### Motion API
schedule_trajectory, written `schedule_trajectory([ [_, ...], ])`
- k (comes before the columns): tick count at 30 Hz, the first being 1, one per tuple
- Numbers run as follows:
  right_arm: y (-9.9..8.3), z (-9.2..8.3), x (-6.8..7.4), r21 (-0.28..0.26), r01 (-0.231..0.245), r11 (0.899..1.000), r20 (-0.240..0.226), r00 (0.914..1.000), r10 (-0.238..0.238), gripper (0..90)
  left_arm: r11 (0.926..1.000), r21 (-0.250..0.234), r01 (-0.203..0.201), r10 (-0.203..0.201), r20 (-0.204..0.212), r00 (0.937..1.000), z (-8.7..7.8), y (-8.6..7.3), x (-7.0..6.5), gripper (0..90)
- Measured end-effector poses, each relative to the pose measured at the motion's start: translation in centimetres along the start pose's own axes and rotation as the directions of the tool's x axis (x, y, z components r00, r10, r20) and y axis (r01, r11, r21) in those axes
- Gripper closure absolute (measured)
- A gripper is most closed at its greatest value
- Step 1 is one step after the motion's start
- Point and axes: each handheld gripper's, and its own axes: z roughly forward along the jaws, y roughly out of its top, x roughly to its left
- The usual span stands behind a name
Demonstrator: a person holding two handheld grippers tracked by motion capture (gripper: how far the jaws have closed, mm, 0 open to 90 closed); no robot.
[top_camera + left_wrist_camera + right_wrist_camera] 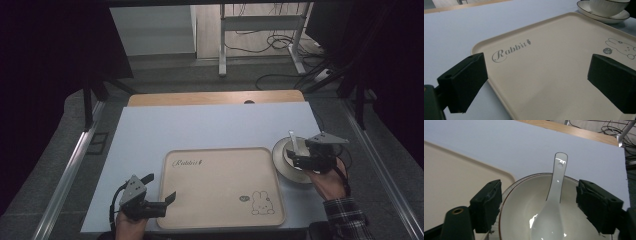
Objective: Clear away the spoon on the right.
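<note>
Dim room, pale table (150, 135): the cream tray (215, 200) lies between both hands, with the bowl (282, 155) on its saucer just beside its right edge. Hovering over that bowl, the right gripper (537, 205) has jaws apart, pressing nothing; the left gripper (536, 82) gapes over the tray. Closing askew could likely flip the leaning spoon (554, 195) or tip the bowl.
</note>
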Motion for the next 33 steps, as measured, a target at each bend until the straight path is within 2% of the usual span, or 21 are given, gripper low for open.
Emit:
schedule_trajectory([
  [12,0.3,1.6,-1.4,0.062,-0.03,0.998,0.013,0.9995,0.029,43.8,1.0,0.003,-0.004,0.004,0.001,1.0,0.0,0.0,-0.1,2.5],
  [17,0.5,2.1,-1.7,0.089,-0.023,0.996,0.027,0.9994,0.02,53.7,1.0,0.007,-0.007,0.007,0.002,1.0,0.1,0.0,-0.1,2.5],
  [22,0.7,2.7,-1.5,0.113,-0.013,0.994,0.049,0.9988,0.007,59.0,0.9999,0.008,-0.009,0.009,0.002,1.0,0.1,0.0,-0.2,2.5],
  [33,0.9,3.9,-1.5,0.141,-0.017,0.99,0.065,0.9978,0.008,66.0,0.9998,0.012,-0.014,0.014,0.004,0.9999,0.2,0.1,-0.2,2.5],
])
